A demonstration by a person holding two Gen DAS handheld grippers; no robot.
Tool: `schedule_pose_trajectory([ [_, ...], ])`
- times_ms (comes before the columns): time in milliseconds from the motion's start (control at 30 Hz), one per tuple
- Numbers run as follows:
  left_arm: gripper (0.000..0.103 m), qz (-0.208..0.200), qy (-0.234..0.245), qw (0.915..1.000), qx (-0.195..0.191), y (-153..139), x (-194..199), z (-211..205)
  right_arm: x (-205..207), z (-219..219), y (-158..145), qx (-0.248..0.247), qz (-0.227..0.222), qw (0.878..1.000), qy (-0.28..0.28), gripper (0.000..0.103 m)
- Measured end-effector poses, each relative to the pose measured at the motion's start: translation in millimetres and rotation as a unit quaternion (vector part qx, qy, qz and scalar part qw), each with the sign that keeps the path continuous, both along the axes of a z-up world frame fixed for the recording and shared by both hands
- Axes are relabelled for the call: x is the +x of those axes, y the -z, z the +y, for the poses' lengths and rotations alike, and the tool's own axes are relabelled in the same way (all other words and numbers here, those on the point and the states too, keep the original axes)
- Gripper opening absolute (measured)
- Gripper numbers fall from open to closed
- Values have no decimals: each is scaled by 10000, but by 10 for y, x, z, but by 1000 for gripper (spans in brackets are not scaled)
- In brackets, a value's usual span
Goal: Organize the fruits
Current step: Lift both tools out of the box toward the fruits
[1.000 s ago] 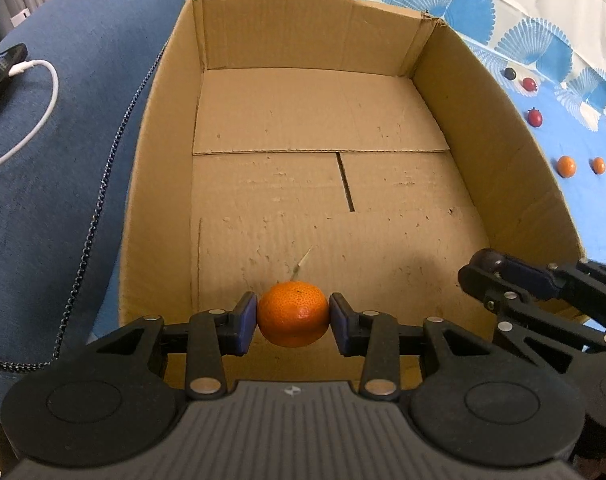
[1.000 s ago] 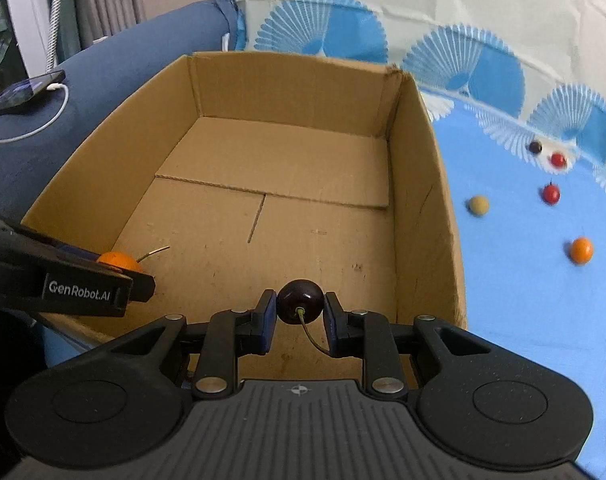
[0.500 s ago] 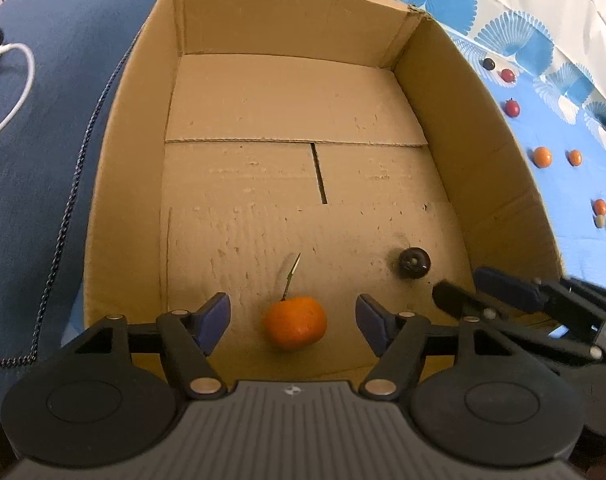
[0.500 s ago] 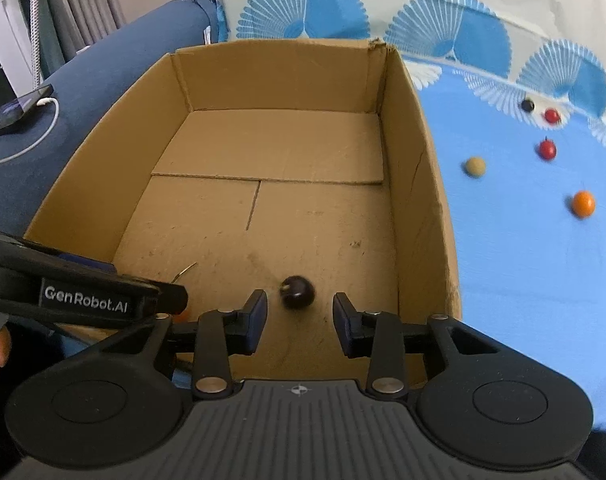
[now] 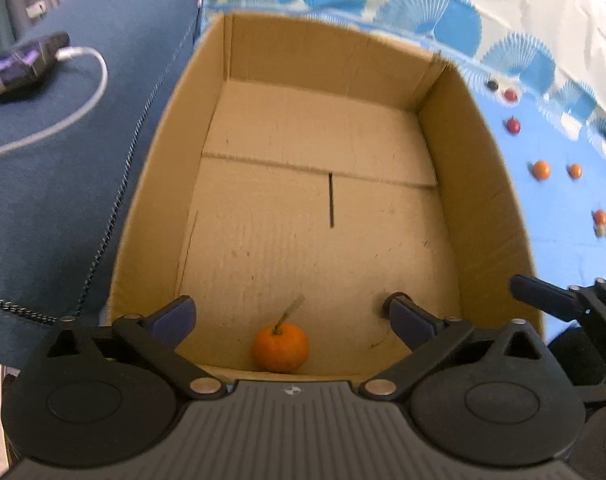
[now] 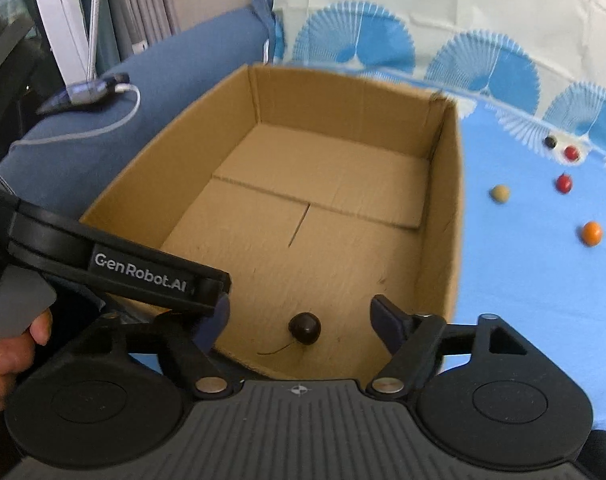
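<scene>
Left wrist view. Item one: your left gripper (image 5: 291,316), jaws just opened wide, nothing between the pads; released. Item two: small orange fruit (image 5: 280,347), stem up, lying on the floor of the cardboard box (image 5: 143,208) close to the near wall, below and clear of both fingers. Item three: a dark round shape, mostly hidden behind the right-hand finger, probably the dark fruit; you cannot confirm it from here. Item four: loose fruits on the blue cloth (image 5: 563,264) beyond the box's right wall: a dark one and a red one at the far edge, another red one nearer, then three orange ones. Item five: phone (image 5: 19,64) on its white cable on the blue cushion, not part of the job.

Right wrist view. Item one: your right gripper (image 6: 299,320), jaws just opened, pads apart and empty; released. Item two: dark cherry-like fruit (image 6: 304,328) with a thin stem, resting on the box floor between and below the fingers, touching neither. Item three: outside the box, a beige fruit (image 6: 500,193), two red, one dark, one orange.

Tally, as a judgement: two fruits boxed; at least six left on the cloth, so you are early in the job.
</scene>
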State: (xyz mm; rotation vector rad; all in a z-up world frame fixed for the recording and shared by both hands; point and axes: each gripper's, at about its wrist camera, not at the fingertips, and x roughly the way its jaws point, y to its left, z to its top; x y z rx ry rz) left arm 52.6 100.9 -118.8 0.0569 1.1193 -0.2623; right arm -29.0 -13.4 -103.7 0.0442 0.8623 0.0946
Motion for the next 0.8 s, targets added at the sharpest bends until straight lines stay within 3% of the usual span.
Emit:
schedule_pose_trajectory([
  [333,103,-724,364,9966,-112,-653,-493,-291,-693,-409,-534,177,-701,9952,656,96],
  [567,103,-930,530,9942,-95,-842,-906,-433,-1237,-603,-692,345,-1039,9900,893,99],
  [800,103,-1221,759,9896,54,-991,-1148,-619,-1492,-796,-760,571,-1270,9829,1209,100],
])
